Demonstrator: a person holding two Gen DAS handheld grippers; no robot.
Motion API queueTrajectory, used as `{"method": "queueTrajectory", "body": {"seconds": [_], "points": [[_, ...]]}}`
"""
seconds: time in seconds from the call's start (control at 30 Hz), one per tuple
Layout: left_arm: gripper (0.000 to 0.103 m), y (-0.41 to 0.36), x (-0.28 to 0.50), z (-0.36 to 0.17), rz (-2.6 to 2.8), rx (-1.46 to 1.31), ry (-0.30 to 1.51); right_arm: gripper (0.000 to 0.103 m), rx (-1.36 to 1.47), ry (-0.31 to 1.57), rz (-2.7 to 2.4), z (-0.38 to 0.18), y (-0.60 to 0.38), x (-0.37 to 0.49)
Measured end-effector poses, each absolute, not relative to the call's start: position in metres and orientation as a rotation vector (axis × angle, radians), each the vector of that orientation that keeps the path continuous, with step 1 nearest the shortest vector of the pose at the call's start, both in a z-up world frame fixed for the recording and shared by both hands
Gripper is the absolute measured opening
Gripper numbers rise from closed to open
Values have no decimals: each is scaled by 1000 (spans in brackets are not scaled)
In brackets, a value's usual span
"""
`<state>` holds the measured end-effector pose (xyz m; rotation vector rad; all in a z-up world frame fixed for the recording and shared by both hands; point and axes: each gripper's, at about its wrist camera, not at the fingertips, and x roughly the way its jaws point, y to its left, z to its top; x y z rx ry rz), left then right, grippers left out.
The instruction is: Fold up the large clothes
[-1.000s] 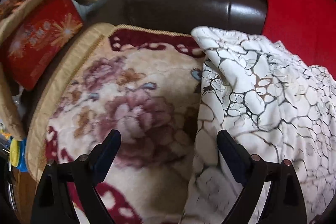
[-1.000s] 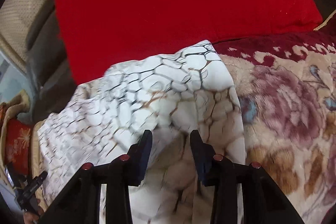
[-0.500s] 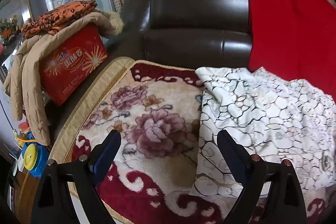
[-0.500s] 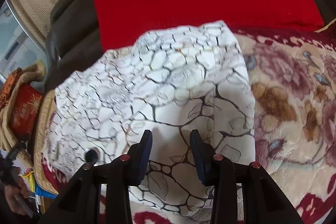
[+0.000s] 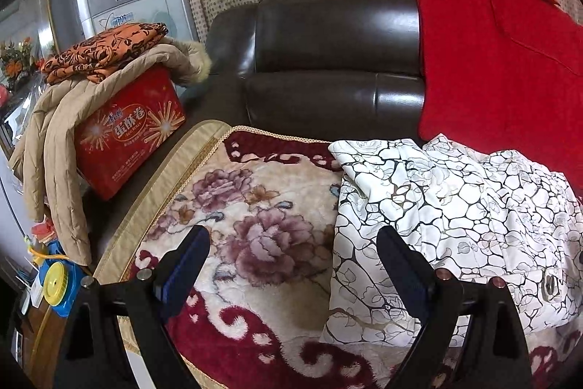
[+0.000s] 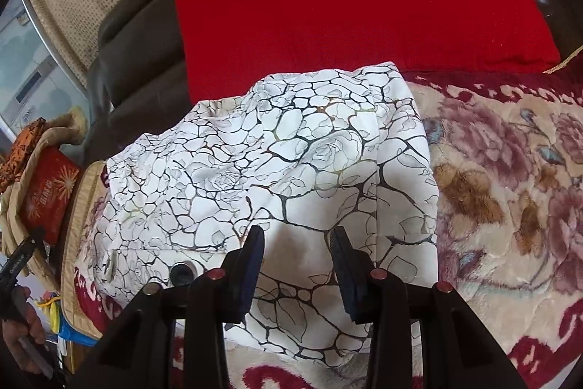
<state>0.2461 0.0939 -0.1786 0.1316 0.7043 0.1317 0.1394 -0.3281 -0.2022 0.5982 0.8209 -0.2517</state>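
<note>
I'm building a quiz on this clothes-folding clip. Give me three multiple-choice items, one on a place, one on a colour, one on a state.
1. Where does the white crackle-print garment lie?
A. on the floral blanket
B. on the red box
C. on the floor

2. What colour is the cloth draped over the sofa back?
A. green
B. red
C. blue

3. How does the left gripper stand?
A. closed on the garment
B. closed on the blanket
C. open and holding nothing

Answers:
1. A, the garment rests on the flowered blanket over the sofa seat.
2. B, a plain red cloth hangs behind the garment.
3. C, its jaws stand wide apart above the blanket with nothing between them.
</note>
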Motion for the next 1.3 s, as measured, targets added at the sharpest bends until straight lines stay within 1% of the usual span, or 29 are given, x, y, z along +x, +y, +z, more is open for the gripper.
{"method": "queueTrajectory", "body": {"seconds": [0.17,0.23,0.37,0.6,0.8,0.93,1.23,1.3], "points": [[94,94,246,-179,135,135,704,40,634,885,-260,-227,-336,147],[94,94,246,-179,136,142,704,39,631,882,-261,-229,-335,147],[94,97,248,-182,128,136,723,40,620,858,-250,-219,-332,144],[94,120,244,-212,92,38,852,40,657,780,-155,-188,-317,138],[94,137,230,-262,5,-175,1045,40,668,766,-77,-179,-295,142],[93,131,224,-286,-90,-359,1126,40,689,770,-78,-185,-297,138],[93,108,260,-315,-223,-704,1085,40,737,785,-133,-205,-318,129],[91,108,268,-322,-210,-770,1079,40,733,784,-141,-208,-322,128]]}}
